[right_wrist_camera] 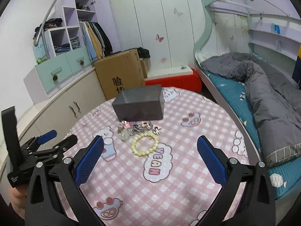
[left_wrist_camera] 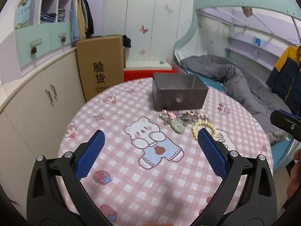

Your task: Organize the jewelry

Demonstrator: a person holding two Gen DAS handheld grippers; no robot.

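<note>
Your left gripper is wide open and holds nothing, up over the pink table. Your right gripper is wide open and holds nothing too. The jewelry lies in a little pile on the table, just in front of the gray box. The bead bracelet lies at the near edge of the pile, between your right fingers

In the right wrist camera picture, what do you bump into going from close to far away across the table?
Bead bracelet → pile of metal jewelry → dark gray box → cardboard box past the table's far edge.
</note>
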